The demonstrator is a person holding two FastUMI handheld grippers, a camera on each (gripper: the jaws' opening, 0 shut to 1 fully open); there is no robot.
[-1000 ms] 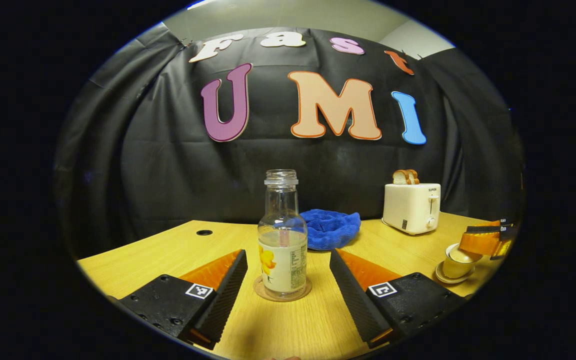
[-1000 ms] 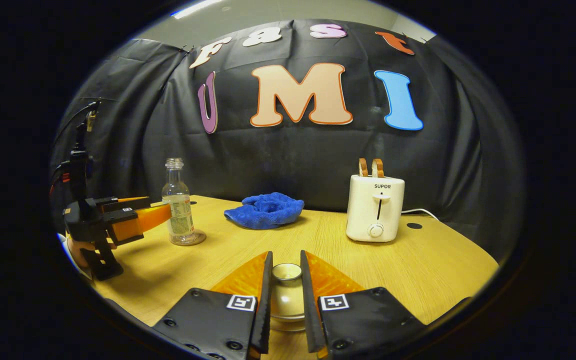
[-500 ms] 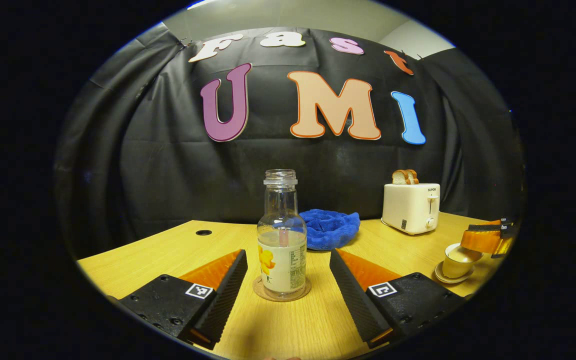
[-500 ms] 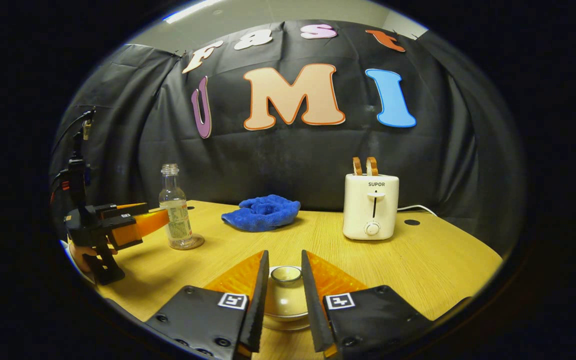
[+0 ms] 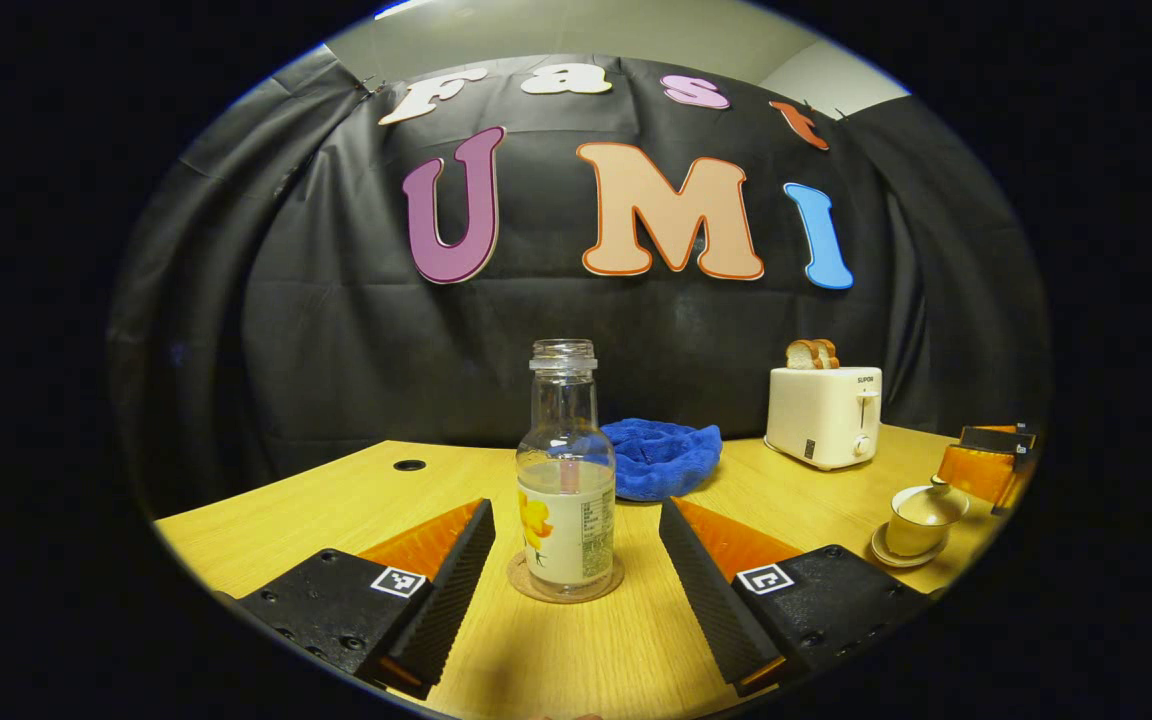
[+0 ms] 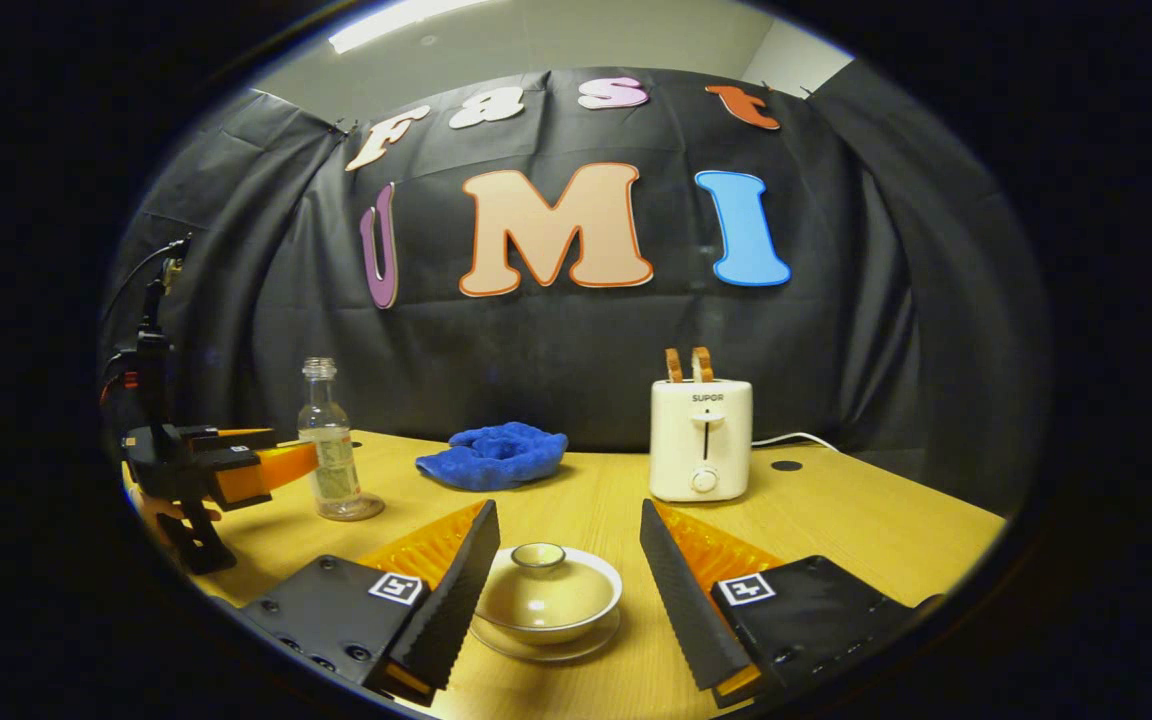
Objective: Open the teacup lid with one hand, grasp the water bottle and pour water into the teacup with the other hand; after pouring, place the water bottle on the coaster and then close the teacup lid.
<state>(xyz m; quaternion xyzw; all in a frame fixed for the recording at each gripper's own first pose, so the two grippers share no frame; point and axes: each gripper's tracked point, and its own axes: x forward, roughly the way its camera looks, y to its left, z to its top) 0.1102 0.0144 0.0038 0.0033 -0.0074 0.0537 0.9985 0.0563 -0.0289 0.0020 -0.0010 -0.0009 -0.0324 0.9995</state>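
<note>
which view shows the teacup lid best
The right gripper view: the teacup lid sits close and centred between the open right tongs, its knob and dome clear, resting on the teacup. The left gripper view shows the teacup small at the right edge, and the lid looks tilted there.
</note>
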